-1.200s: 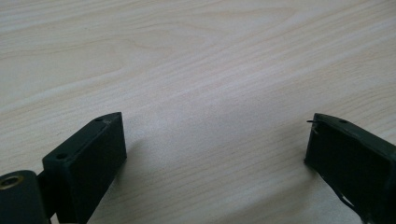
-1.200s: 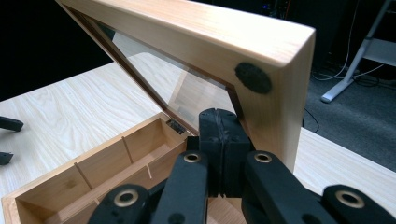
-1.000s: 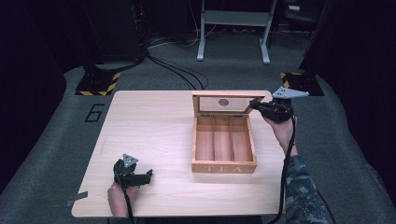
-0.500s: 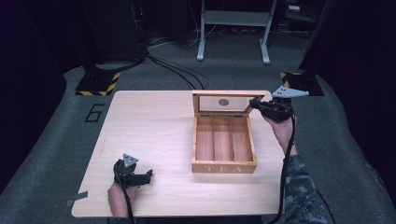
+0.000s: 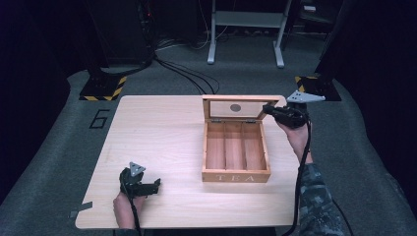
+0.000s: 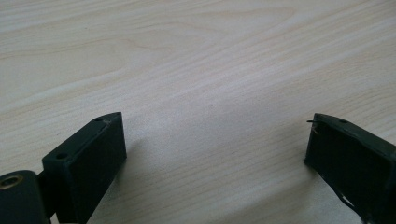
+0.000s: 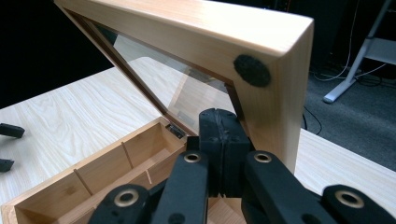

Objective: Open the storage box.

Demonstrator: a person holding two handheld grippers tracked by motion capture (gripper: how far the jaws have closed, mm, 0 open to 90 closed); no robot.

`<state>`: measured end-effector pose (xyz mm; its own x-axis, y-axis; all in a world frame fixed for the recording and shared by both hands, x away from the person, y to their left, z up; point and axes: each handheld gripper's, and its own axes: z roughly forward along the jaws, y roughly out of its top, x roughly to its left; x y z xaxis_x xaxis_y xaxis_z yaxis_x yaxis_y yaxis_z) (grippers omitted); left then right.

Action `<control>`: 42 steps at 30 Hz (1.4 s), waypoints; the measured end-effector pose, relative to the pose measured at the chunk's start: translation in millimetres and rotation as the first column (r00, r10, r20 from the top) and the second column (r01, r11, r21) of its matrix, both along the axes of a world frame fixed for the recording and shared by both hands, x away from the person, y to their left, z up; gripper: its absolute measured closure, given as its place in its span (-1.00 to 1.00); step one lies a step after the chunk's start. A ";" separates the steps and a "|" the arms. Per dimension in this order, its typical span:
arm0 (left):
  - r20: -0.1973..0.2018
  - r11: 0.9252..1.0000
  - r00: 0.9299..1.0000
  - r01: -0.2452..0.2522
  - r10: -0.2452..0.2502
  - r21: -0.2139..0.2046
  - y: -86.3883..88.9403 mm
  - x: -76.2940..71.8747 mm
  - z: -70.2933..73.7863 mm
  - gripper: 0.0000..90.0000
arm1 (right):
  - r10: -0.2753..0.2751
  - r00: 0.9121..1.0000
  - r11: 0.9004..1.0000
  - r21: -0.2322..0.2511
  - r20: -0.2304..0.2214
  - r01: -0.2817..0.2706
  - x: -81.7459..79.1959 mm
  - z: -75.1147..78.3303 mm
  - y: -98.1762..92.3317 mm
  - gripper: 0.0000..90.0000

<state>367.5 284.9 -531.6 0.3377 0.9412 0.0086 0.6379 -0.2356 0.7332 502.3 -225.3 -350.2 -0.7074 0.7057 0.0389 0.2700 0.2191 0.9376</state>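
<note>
Tea box sits mid-table w/ lid upright; my right gripper, jaws shut, rests vs lid's right edge, so I'd nudge slow; left gripper wide, near-left of box.

One light wooden desk, and on it one open wooden tea box with a glass-paned lid. Inside, three long compartments, split by two thin wooden dividers. Two black hand-held grippers: one left gripper, one right gripper. Two hands.
</note>
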 end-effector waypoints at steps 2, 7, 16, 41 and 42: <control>0.000 1.000 1.000 0.000 0.000 0.000 0.0 0.0 0.0 -0.89 | 0.000 1.000 1.000 -0.001 0.002 0.000 0.1 0.1 0.0 0.99; -0.001 1.000 1.000 0.000 0.000 0.001 0.0 0.0 0.1 -0.89 | -0.002 1.000 1.000 -0.001 0.000 0.002 0.0 -0.1 0.2 0.99; 0.002 1.000 1.000 -0.004 0.004 -0.003 -0.3 0.1 -0.2 -0.89 | 0.001 1.000 1.000 -0.004 -0.003 -0.001 -0.3 -0.8 0.4 0.99; 0.000 1.000 1.000 0.002 -0.002 0.001 0.1 0.1 0.0 -0.89 | 0.004 1.000 1.000 0.002 0.000 -0.004 -5.3 -4.1 -0.1 0.99; 0.000 1.000 1.000 0.002 -0.002 0.001 0.1 0.1 0.0 -0.89 | 0.004 1.000 1.000 0.002 -0.001 -0.004 -5.4 -4.1 -0.2 0.99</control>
